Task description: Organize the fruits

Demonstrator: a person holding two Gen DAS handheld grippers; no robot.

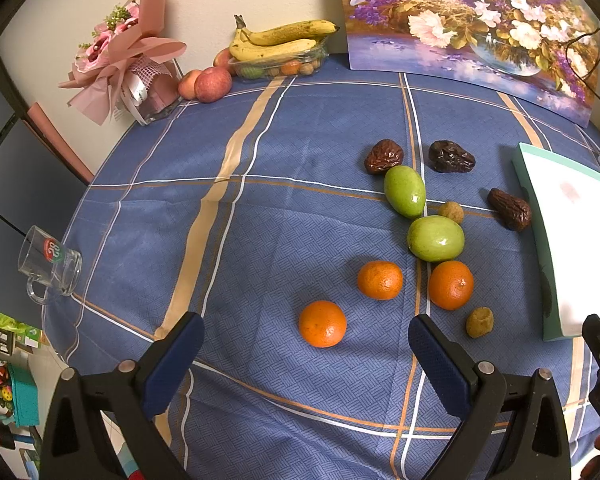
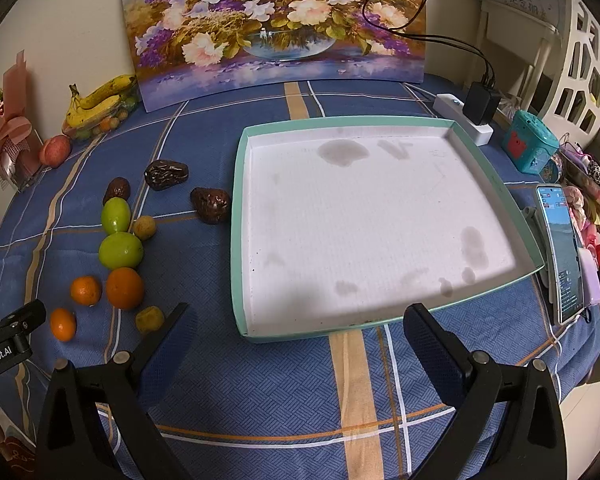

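Loose fruit lies on the blue checked tablecloth: three oranges, the nearest orange (image 1: 322, 323) just ahead of my left gripper (image 1: 306, 354), two green fruits (image 1: 405, 191) (image 1: 435, 238), three dark wrinkled dates (image 1: 384, 156) and two small yellowish fruits (image 1: 479, 322). My left gripper is open, with nothing between its fingers. The teal-rimmed white tray (image 2: 238, 216) sits empty in front of my right gripper (image 2: 296, 344), which is open and empty too. In the right wrist view the same fruit cluster (image 2: 121, 250) lies left of the tray.
Bananas (image 1: 284, 38) on a clear container, red apples (image 1: 213, 84) and a pink bouquet (image 1: 120, 56) stand at the back left. A floral painting (image 2: 276, 20) leans on the wall. A glass mug (image 1: 50, 266) sits at the left edge. A phone (image 2: 562, 252) and power strip (image 2: 466, 118) lie right of the tray.
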